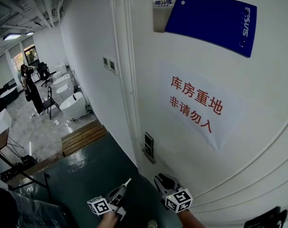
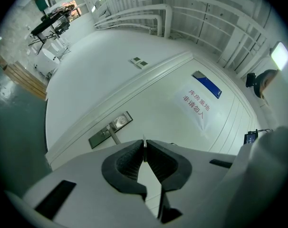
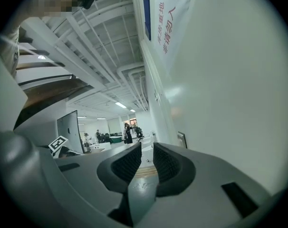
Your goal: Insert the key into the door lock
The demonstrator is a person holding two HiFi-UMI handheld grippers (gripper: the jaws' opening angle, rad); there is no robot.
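A smooth white-painted door (image 1: 258, 141) with a faint sheen fills the right of the head view. A slightly wrinkled matt paper notice (image 1: 201, 109) hangs at centre right, and a glossy blue plaque (image 1: 210, 20) with a brushed-metal end sits at the top. The lock plate (image 1: 148, 147), lower centre, looks like dull silver metal. A thin bright metal key (image 2: 144, 142) sits between the ribbed black pads (image 2: 127, 163) of the matt grey plastic left gripper (image 2: 144, 148). The right gripper (image 3: 146, 156) has the same finish. Lower left are a glossy dark floor (image 1: 87, 170) and bare wooden boards (image 1: 84, 137).
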